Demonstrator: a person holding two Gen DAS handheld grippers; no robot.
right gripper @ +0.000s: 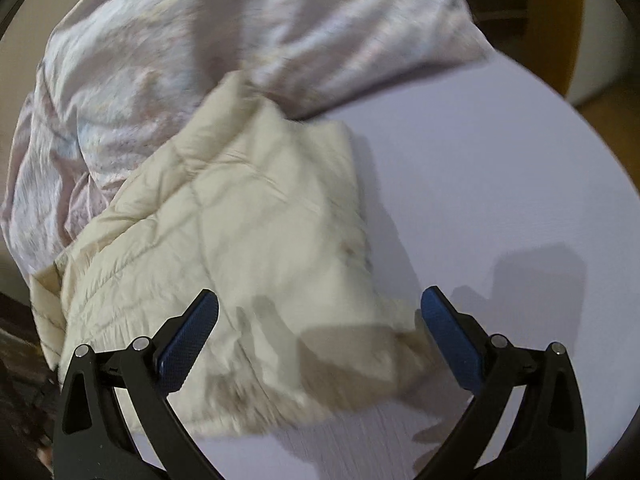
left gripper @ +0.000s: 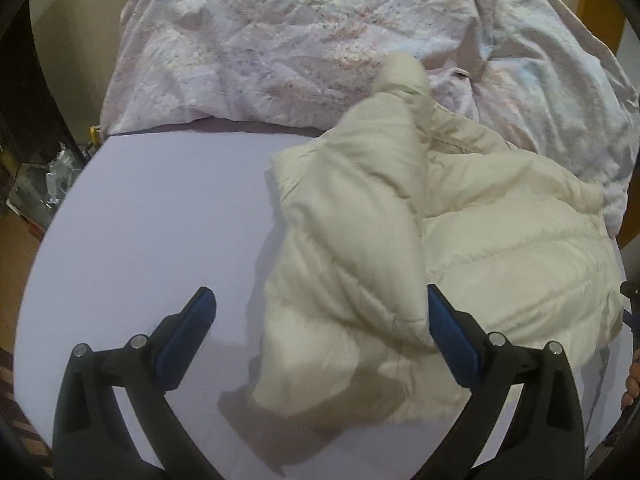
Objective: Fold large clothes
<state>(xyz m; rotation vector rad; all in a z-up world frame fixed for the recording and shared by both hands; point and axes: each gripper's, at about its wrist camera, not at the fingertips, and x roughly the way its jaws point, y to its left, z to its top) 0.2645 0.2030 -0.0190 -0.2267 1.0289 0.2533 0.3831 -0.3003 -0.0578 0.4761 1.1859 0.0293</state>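
A cream quilted puffer jacket [left gripper: 460, 248] lies bunched on a pale lilac bed sheet [left gripper: 152, 216]. One sleeve [left gripper: 360, 216] crosses the body toward me. My left gripper [left gripper: 318, 300] hovers open over the sleeve's lower end, nothing between its blue pads [left gripper: 186, 338]. In the right wrist view the jacket [right gripper: 248, 240] fills the middle, folded roughly in a block. My right gripper [right gripper: 320, 300] is open above the jacket's near edge, with bare sheet [right gripper: 500, 184] to its right.
A crumpled pastel patterned duvet [left gripper: 320, 40] is heaped at the far side of the bed, also the duvet [right gripper: 168, 60] behind the jacket. Clutter and floor [left gripper: 36, 184] lie past the bed's left edge. A person's fingers [left gripper: 632, 384] show at the right rim.
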